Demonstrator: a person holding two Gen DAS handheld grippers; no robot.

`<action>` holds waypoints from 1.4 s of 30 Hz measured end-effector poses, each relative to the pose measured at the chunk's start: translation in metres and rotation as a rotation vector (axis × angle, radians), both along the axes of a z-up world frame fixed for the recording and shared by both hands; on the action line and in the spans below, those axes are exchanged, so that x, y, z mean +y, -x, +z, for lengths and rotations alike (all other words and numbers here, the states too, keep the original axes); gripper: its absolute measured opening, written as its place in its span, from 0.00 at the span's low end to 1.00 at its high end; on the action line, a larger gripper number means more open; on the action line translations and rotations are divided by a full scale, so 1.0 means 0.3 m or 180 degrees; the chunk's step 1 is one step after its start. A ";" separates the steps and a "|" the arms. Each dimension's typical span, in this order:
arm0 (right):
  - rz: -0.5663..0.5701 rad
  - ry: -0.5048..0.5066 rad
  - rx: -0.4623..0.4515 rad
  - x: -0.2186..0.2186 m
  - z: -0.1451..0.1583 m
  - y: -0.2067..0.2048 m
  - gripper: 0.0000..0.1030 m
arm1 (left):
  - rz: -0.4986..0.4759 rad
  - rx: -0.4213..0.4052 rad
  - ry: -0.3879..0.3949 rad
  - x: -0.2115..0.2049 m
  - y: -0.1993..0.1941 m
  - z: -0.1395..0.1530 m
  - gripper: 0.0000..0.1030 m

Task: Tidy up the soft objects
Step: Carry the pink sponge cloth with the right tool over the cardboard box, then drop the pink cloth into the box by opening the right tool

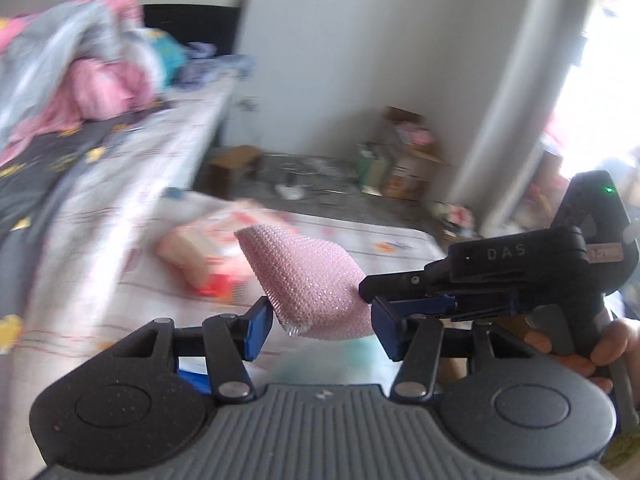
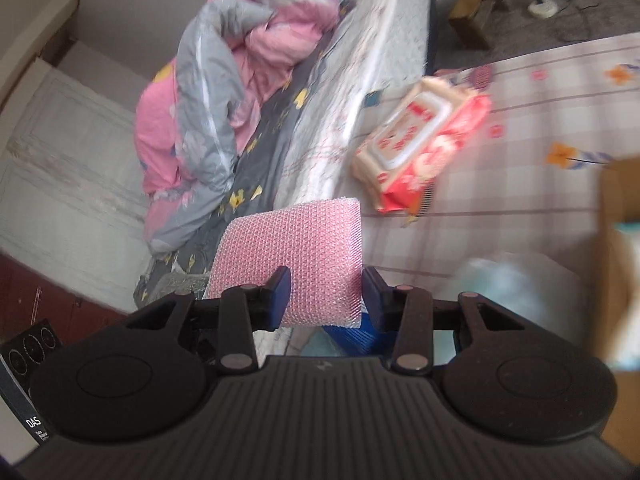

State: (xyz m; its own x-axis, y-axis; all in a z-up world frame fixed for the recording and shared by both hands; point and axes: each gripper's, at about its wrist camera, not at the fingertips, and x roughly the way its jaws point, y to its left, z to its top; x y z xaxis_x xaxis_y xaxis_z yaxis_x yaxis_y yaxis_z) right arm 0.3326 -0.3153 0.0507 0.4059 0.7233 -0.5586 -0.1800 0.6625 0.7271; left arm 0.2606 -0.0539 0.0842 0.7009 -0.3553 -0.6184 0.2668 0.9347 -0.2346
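A pink mesh sponge [image 1: 304,276] hangs in the air over the patterned bed sheet [image 1: 384,240]. My left gripper [image 1: 324,318] has both blue pads against the sponge's near lower edge, one on each side. My right gripper [image 1: 370,296] comes in from the right, held by a hand [image 1: 600,344], and pinches the sponge's right end. In the right wrist view the sponge [image 2: 288,248] sits between my right gripper's [image 2: 326,286] fingers, the left finger lying across its face. A red and cream wipes pack [image 2: 420,148] lies on the sheet beyond it.
A heap of pink and grey bedding [image 2: 224,100] lies on the neighbouring bed. A cardboard box [image 2: 620,264] and a blurred pale blue soft thing [image 2: 512,284] are at the right. Boxes [image 1: 404,160] and cables clutter the floor by the wall.
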 end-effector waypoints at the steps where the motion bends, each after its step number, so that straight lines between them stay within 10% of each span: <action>1: -0.0087 0.0020 -0.0017 -0.069 0.004 0.038 0.37 | -0.0105 0.0010 0.0017 -0.052 0.010 -0.002 0.53; 14: -0.1033 0.0471 0.0003 -0.748 -0.080 0.183 0.37 | -0.1264 0.0455 0.0114 -0.739 0.036 -0.202 0.53; 19: -0.1210 0.1459 -0.0439 -0.792 -0.123 0.116 0.38 | -0.1464 0.0808 -0.0227 -0.922 0.059 -0.339 0.54; 32: -0.1370 0.1182 -0.0340 -0.797 -0.062 0.318 0.39 | -0.1091 0.0358 -0.0210 -0.617 0.133 -0.221 0.64; 42: -0.0887 0.1353 0.0549 -0.635 -0.244 0.526 0.39 | -0.0715 0.0149 -0.0259 -0.369 0.208 -0.139 0.67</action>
